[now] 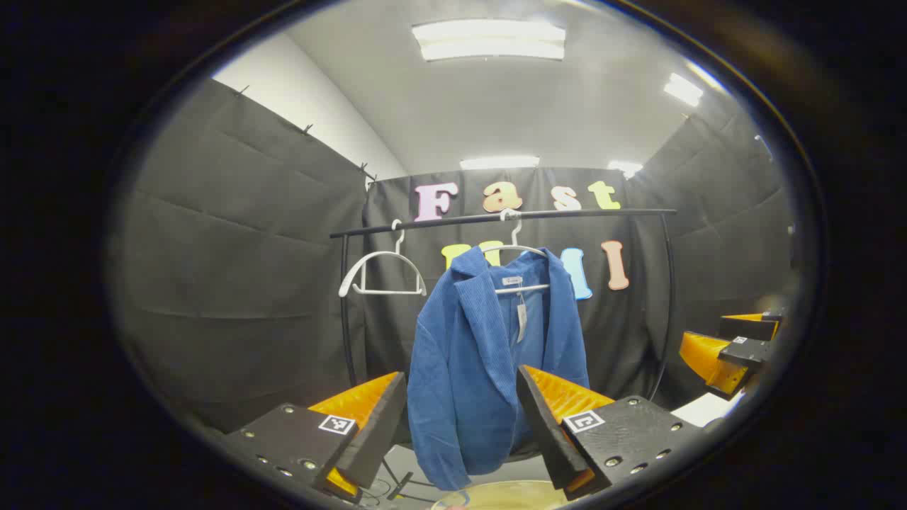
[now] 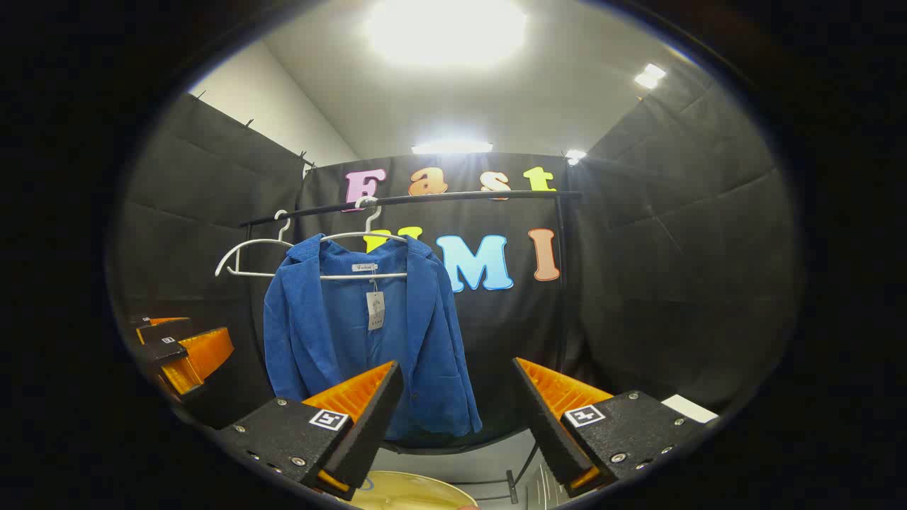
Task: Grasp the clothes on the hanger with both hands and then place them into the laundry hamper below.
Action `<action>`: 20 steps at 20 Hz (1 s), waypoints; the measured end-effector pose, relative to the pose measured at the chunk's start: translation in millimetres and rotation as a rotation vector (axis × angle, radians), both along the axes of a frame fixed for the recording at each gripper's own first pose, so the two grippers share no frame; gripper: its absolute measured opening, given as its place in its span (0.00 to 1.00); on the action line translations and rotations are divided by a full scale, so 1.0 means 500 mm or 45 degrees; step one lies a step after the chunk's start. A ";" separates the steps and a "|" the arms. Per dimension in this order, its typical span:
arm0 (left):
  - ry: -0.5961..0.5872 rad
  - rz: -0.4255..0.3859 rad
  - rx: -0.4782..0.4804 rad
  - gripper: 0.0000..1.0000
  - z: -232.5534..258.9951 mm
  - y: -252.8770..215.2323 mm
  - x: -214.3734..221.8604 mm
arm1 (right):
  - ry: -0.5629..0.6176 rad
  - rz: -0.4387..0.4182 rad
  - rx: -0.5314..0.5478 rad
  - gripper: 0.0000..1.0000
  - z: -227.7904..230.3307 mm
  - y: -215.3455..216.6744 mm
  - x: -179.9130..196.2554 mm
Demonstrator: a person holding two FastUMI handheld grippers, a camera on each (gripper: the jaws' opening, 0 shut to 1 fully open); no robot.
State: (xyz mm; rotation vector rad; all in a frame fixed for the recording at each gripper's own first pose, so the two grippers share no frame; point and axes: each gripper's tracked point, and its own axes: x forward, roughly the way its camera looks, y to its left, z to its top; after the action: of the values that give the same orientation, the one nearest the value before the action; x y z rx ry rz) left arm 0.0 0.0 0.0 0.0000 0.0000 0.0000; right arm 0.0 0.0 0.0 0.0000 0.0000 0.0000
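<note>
We read the task as barely begun. The blue corduroy jacket (image 1: 489, 361) hangs on its white hanger (image 1: 521, 249), hooked over the black rail (image 1: 496, 217) of the garment rack, towards the middle of the rail; an empty white hanger (image 1: 382, 273) hangs beside it, nearer the rail's end. The jacket's front falls open, with a tag dangling at the collar.

Our left hand-held gripper (image 1: 460, 418) has its fingers spread wide apart, with the jacket's lower half showing between them — we judge it near the cloth but not yet on it, since neither finger presses the fabric. Our right hand-held gripper (image 2: 457, 414) is likewise parted and holding nothing, aimed just past the jacket's edge, so it looks to be farther from a grasp than the left.

Below the jacket we see the pale rounded rim of what we take to be the laundry hamper (image 2: 407, 492), only a sliver of it.

So everything is left to do: both grippers must close on the jacket, lift it free of the hanger — likely the fiddly part, as the shoulders sit well over it — and lower it into the hamper.
</note>
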 end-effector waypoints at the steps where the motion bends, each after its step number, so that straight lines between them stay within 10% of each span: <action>1: 0.002 0.000 0.000 0.96 -0.002 0.002 0.000 | 0.002 0.001 0.001 0.95 -0.002 0.000 -0.001; 20: 0.000 -0.003 0.002 0.90 0.013 0.007 0.015 | -0.037 -0.010 -0.009 0.95 0.026 -0.001 0.012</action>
State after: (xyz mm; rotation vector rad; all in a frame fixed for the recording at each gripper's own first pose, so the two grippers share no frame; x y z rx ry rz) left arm 7.5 3.7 6.6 0.0013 -0.0002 -0.0023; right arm 6.0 -0.4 13.0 -0.0068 -0.0290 -0.0075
